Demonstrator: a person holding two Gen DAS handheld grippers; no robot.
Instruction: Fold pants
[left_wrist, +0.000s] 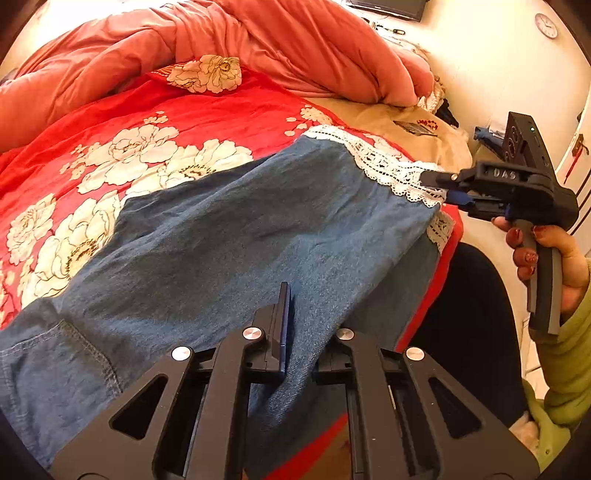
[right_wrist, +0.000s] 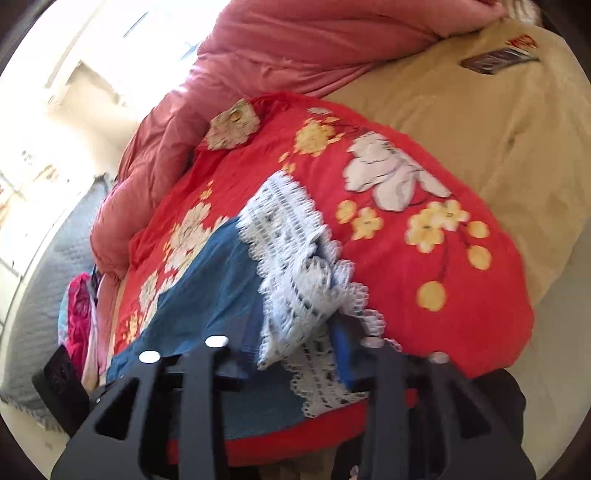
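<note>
bed (left_wrist: 388, 114), red floral cover (left_wrist: 110, 122), denim pants (left_wrist: 229, 236)

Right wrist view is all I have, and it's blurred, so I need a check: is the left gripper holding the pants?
Observer: Yes. The left gripper is shut on a raised fold of the denim pants, well up the leg.
Operator: And where do my right gripper's tips sit?
Observer: The right gripper is at the corner of the lace hem, by the bed's edge. Its jaws look slightly apart, with the lace between them.

The pants (left_wrist: 229, 229) lay on the bedspread (left_wrist: 122, 122), a quilt (left_wrist: 258, 40) heaped behind, a pillow (right_wrist: 461, 122) right.
</note>
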